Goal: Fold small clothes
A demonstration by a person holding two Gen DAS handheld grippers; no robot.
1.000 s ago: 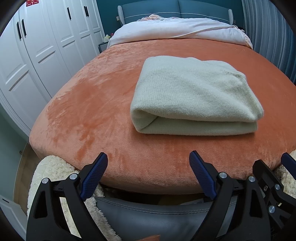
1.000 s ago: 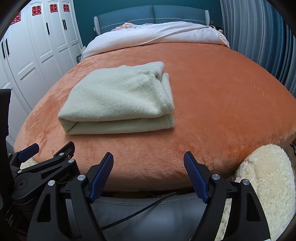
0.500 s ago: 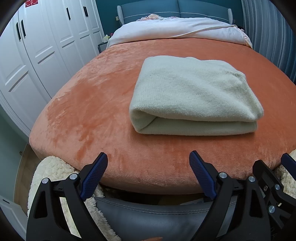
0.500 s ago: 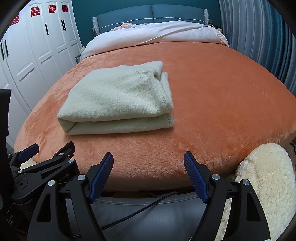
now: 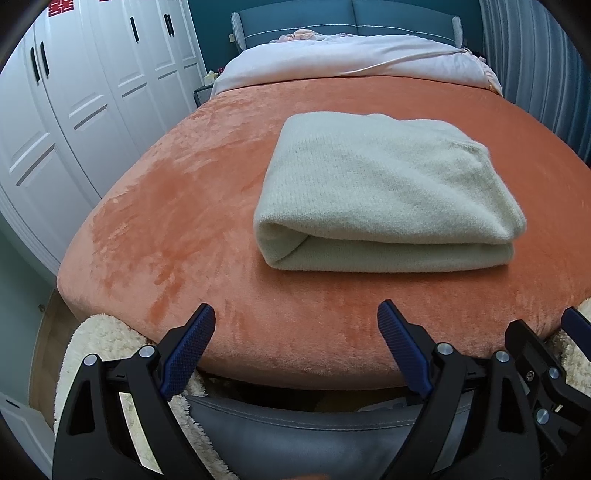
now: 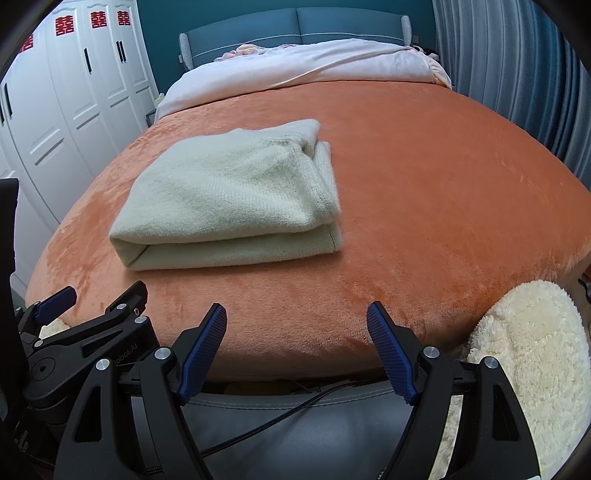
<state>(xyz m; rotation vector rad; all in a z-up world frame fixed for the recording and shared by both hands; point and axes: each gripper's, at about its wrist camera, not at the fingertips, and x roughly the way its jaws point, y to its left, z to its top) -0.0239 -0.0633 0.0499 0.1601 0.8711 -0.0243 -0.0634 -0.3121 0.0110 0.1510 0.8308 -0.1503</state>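
Note:
A pale green knit garment (image 5: 384,192) lies folded into a thick rectangle on the orange bed cover (image 5: 177,206). In the right wrist view the garment (image 6: 236,195) sits left of centre on the cover (image 6: 443,192). My left gripper (image 5: 295,317) is open and empty, held back at the foot edge of the bed, apart from the garment. My right gripper (image 6: 295,314) is open and empty, also at the foot edge. The left gripper's body (image 6: 74,332) shows at the lower left of the right wrist view.
White wardrobe doors (image 5: 74,92) stand along the left. A pale duvet (image 5: 351,55) and blue headboard (image 5: 332,18) lie at the far end. Grey curtains (image 6: 517,74) hang on the right. A fluffy cream rug (image 6: 528,354) and a grey bench (image 6: 295,424) are below the bed's foot.
The views have shifted very slightly; the garment lies as before and both grippers stay open.

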